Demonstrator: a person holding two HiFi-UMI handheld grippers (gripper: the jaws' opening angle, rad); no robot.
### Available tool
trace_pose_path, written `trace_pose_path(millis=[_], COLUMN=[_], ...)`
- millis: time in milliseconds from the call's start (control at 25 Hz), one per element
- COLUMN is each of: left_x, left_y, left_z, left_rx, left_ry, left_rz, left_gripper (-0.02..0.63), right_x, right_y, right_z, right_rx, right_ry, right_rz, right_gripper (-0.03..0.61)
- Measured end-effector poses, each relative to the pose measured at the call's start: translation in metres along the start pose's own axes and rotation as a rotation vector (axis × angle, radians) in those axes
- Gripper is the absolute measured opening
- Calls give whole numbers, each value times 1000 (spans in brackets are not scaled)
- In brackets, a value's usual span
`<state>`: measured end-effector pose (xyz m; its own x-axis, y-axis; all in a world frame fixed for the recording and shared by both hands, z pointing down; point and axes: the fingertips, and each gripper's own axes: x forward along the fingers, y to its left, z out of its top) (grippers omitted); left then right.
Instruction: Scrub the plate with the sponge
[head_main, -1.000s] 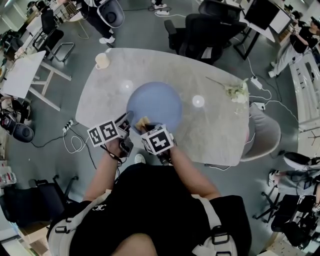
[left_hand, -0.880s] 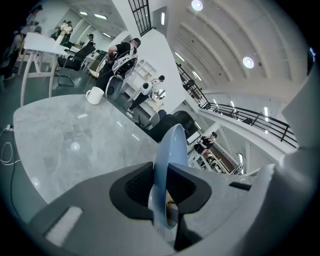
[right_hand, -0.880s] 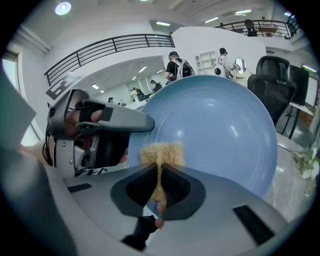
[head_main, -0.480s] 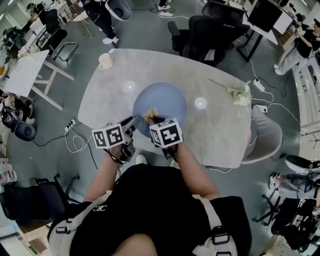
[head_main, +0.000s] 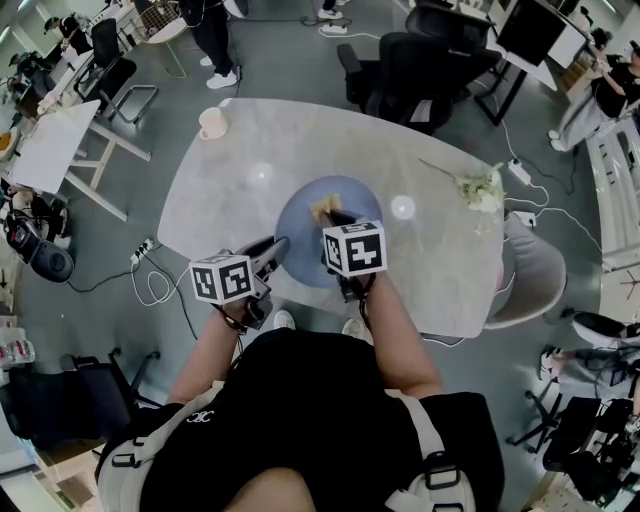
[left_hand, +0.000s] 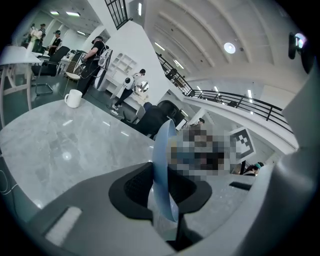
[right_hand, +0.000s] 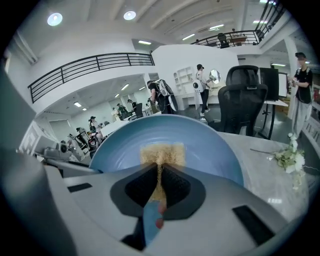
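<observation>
At the middle of the grey table (head_main: 225, 170), the left claw (head_main: 272, 248) grips the near rim of the pale blue, glossy plate (head_main: 300, 240), though its jaws are opening. To its right, the right claw (head_main: 335, 220) is clamped on a thin sponge (head_main: 322, 208), whose coarse tan face is pressed against the plate's shallow inside.
</observation>
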<state>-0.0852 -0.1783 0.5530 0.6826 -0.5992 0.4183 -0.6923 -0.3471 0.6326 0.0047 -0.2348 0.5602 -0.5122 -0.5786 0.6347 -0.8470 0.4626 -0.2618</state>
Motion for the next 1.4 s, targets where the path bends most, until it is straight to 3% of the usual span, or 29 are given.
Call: trace_pose_path(millis=[280,520,720,1000,1400], left_x=[0,-3,-5,-15,-26], left_y=[-5,1,7,28,34], left_z=[-2,1,-1,10,28], left_rx=[0,-9,-38,-64,-117], left_ry=[5,-18,-29,-76,-160], left_rz=[-29,-16,-1,60,69], left_gripper=[74,75,75,78,80], right_x=[-9,-2,2,17,16], right_y=[-41,-31,-11,46,100], right_z=[14,0,-15,-51,-94], right_rx=[2,-43,-72,-146,-240], right_ry=[-27,5,43,132,224], right_rz=[-128,-139,-91,52,201], right_gripper=[21,21,21,21,21])
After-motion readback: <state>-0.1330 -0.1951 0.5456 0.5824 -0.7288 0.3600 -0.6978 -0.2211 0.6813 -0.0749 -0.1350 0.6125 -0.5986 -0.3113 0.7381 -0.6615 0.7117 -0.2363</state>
